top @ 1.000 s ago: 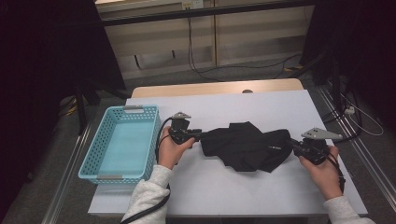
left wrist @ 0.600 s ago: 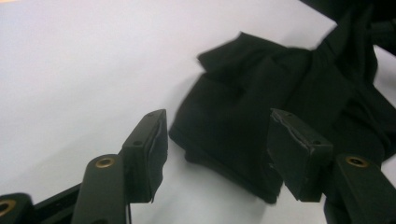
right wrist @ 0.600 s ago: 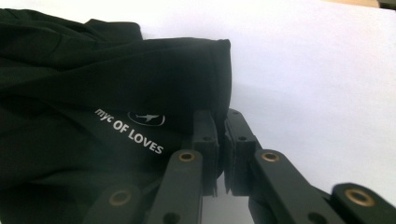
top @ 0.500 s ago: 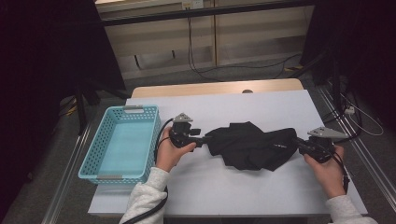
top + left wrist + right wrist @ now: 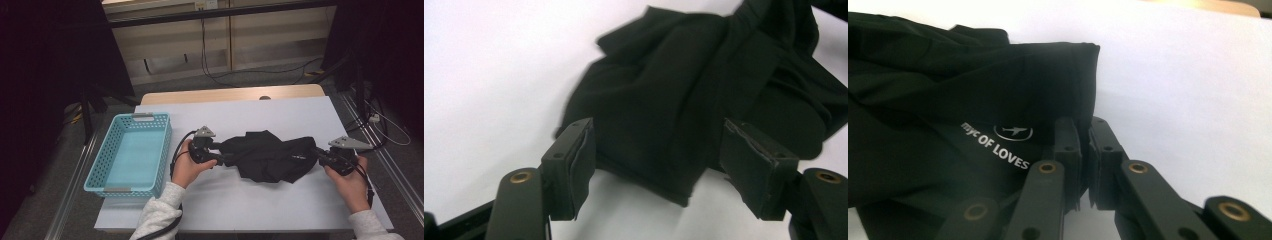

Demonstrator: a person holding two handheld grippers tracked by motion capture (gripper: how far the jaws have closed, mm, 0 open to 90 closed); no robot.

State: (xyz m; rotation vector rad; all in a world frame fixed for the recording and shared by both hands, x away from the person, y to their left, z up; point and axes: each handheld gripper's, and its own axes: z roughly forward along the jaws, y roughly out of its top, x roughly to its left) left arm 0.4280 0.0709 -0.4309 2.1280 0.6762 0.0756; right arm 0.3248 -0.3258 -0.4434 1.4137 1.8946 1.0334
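A white table top (image 5: pixel 260 210) fills the middle of a dim room, with cables on the floor beyond it. On it lies a crumpled black garment (image 5: pixel 270 156), stretched between the two tools. Its right-hand end, a hemmed edge near white lettering (image 5: pixel 995 145), is pinched in the right gripper (image 5: pixel 320 155), whose jaws are closed tight on the cloth. At the other end the left gripper (image 5: pixel 220 159) stands with its jaws spread wide, the fabric's folded corner (image 5: pixel 664 185) lying between the pads but touched by neither.

Outward from the left gripper, on its far side from the cloth, a light blue basket (image 5: pixel 129 185) sits empty, near the table's left edge.

Judging from this, the risk lies with the released side: if the right gripper pulls or lifts now, the garment would drag away from the left jaws and bunch further. If the left gripper closes where it is, it may catch only the thin corner, which could slip out once the cloth takes tension.
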